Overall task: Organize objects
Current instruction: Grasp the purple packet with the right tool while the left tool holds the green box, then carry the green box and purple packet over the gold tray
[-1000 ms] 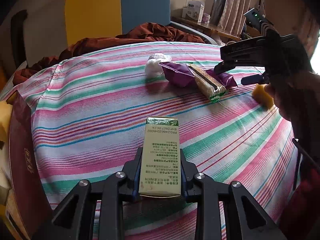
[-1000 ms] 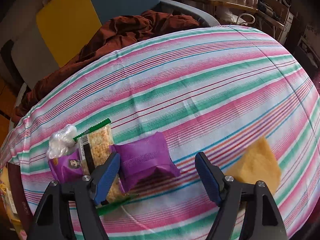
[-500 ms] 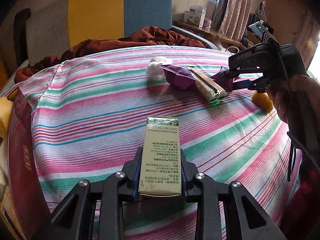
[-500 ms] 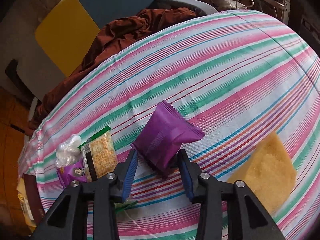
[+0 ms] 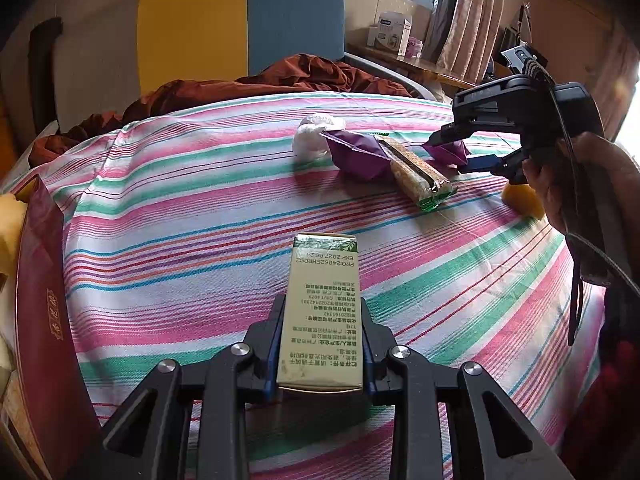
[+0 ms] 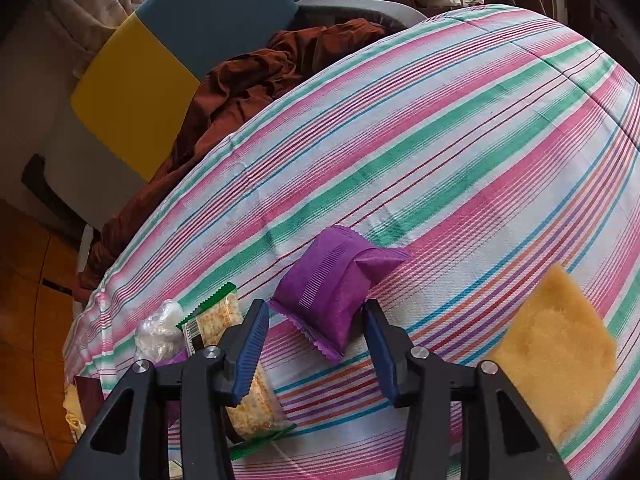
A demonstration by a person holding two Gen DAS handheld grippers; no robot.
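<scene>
My left gripper [image 5: 322, 304] is shut on a cream and green carton [image 5: 326, 280], held lengthwise over the striped tablecloth [image 5: 180, 220]. My right gripper [image 6: 314, 308] straddles a small purple packet [image 6: 332, 288] lying on the cloth. Its jaws are opening, and the blue pads [image 6: 254, 336] stand close beside the packet without pressing it. In the left wrist view a person's hand [image 5: 580, 184] holds that right gripper [image 5: 460, 152] at the far right, with the purple packet [image 5: 450, 151] between its fingers.
A biscuit pack [image 5: 416, 172], a second purple packet [image 5: 356, 152] and a white plastic wad [image 5: 314, 136] lie together left of the right gripper. A yellow sponge [image 6: 556, 356] lies to its right. A dark red box [image 5: 40, 300] stands at the table's left edge. Behind are a brown cloth [image 5: 280, 80] and a yellow and blue chair [image 5: 240, 28].
The right gripper's wide jaws closed in on the small purple packet, which turned end-on between them, then eased apart a little. The left gripper and its carton kept still.
</scene>
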